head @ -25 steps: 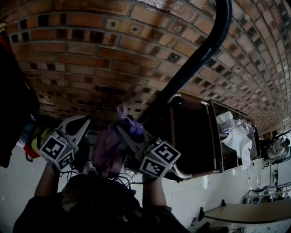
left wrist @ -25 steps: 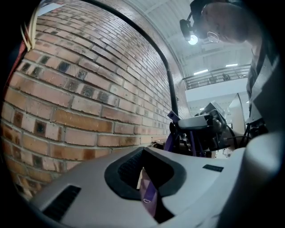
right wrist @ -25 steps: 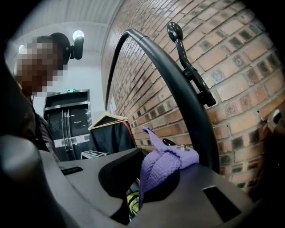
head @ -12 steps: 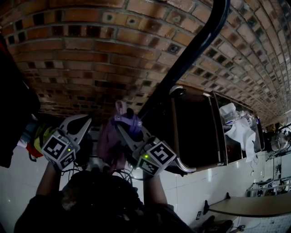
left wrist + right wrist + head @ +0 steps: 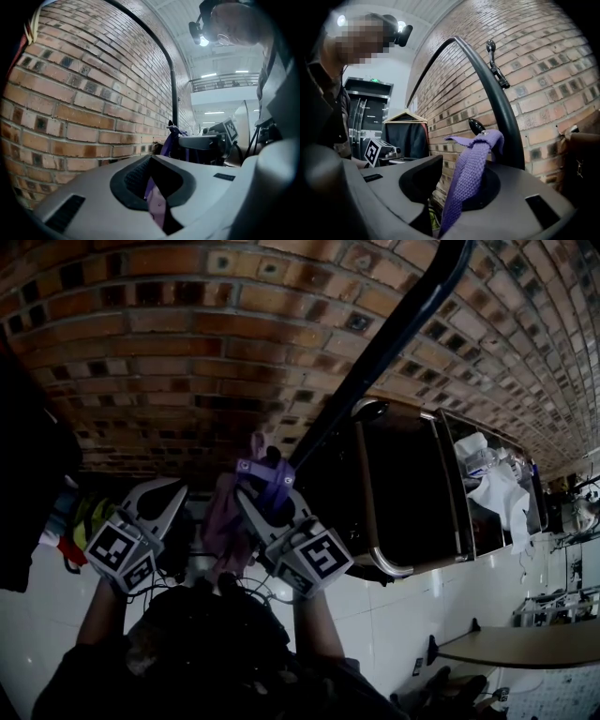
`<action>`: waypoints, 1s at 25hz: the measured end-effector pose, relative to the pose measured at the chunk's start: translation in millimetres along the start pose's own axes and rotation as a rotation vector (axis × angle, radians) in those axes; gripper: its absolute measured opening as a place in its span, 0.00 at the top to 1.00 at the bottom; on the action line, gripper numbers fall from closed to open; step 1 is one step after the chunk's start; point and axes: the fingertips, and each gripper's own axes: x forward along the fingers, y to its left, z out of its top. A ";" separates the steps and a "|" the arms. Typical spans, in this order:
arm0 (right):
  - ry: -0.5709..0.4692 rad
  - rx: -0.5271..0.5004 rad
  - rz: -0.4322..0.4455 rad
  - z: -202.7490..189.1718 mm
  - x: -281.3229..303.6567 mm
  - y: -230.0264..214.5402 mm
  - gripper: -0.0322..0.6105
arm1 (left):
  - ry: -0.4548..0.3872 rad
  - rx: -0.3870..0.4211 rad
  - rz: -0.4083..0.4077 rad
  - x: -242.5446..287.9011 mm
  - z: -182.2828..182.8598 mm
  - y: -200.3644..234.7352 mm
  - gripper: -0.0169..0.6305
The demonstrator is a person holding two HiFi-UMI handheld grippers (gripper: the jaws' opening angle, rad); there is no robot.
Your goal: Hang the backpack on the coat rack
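Two grippers sit close to the red brick wall (image 5: 187, 352). The right gripper's (image 5: 466, 180) jaws are opening around the purple woven strap (image 5: 471, 159), which is draped over a black hook (image 5: 477, 125) on the black curved-pole coat rack (image 5: 394, 343). The left gripper's (image 5: 154, 187) jaws pinch the purple backpack (image 5: 223, 521) fabric.

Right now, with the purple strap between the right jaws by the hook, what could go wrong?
1. The right gripper has its jaws opening with the strap between them. Its loop sits at the tip of the hook, and I can't tell whether it is fully over, so it may slip off.
2. The left gripper pinches the backpack fabric; a pull there could drag the loop off.
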 end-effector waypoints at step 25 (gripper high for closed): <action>-0.002 -0.018 -0.332 -23.0 -130.0 20.0 0.73 | 0.004 -0.003 -0.053 -50.6 -25.3 -60.5 0.92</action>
